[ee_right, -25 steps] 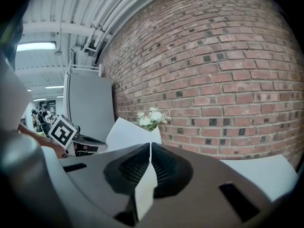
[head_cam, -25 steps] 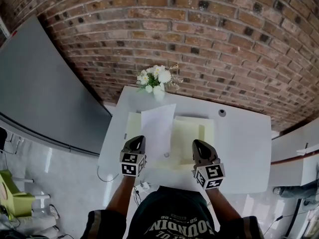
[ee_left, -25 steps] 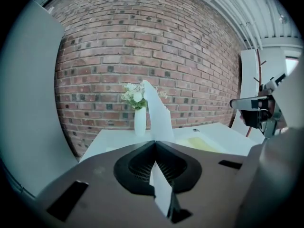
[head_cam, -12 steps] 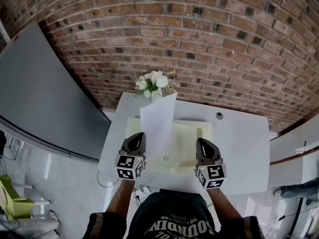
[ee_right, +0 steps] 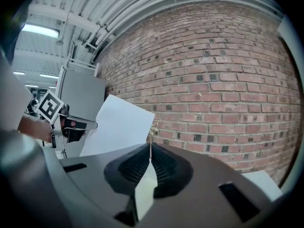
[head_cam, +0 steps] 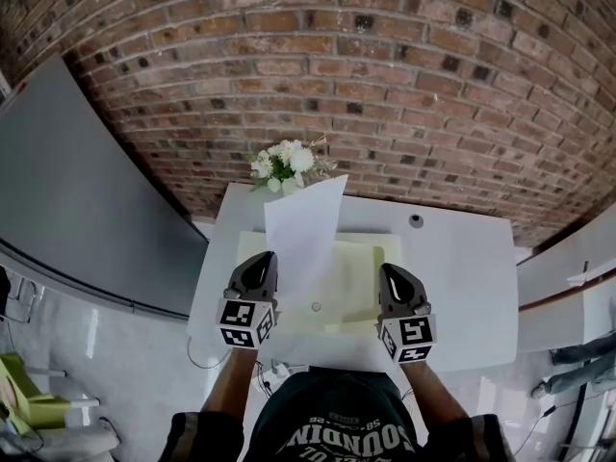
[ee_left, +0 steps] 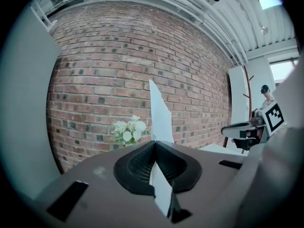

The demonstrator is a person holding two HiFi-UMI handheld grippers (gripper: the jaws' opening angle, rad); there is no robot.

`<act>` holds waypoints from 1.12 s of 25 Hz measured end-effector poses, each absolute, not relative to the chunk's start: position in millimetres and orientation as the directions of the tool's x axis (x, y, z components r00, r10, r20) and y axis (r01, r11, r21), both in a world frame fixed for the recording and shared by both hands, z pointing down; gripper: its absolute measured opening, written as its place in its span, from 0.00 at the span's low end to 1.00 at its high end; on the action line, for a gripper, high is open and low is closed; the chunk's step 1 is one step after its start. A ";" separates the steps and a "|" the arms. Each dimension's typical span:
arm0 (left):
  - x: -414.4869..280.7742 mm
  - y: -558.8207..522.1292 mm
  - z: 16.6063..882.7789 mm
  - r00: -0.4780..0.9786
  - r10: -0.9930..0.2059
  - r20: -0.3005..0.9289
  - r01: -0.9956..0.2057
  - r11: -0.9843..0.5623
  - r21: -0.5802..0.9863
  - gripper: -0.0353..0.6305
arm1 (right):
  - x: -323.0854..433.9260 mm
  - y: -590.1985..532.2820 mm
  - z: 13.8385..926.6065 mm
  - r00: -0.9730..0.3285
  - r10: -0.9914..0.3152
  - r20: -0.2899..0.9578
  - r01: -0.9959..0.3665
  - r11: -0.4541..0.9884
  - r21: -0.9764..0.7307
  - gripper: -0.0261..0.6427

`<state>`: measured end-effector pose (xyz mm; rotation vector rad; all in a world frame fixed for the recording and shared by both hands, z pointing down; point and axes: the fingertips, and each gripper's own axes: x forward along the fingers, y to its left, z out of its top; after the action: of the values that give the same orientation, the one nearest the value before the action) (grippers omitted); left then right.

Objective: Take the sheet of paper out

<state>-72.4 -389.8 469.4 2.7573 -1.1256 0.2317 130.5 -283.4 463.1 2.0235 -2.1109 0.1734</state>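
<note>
Sheet of paper [head_cam: 304, 227] rises over the folder [head_cam: 352, 279] on the table [head_cam: 464, 287], flowers [head_cam: 280, 165] behind.

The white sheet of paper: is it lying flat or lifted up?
Lifted up: the sheet of paper stands nearly on edge, pinched by the left gripper, jaws shut, above the yellow folder.

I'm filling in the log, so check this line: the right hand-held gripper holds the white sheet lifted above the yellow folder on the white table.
Wrong gripper. The left hand-held gripper holds the white sheet lifted above the yellow folder on the white table; the left gripper view shows its jaws shut on the sheet's edge.
</note>
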 end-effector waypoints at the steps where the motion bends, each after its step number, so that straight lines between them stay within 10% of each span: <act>1: -71.1 -389.0 467.6 0.709 -0.678 0.194 -0.701 -0.708 0.085 0.07 | 131.2 -282.4 463.6 -0.031 -0.971 0.235 -0.997 0.047 0.062 0.14; 28: -63.2 -381.7 474.9 0.751 -0.625 0.212 -0.655 -0.746 0.118 0.07 | 112.1 -281.3 478.5 -0.062 -0.958 0.282 -0.995 0.082 0.059 0.14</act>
<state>-63.2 -381.7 474.9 2.7639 -1.0204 0.2370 112.1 -281.3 478.5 1.9625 -2.1125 0.2182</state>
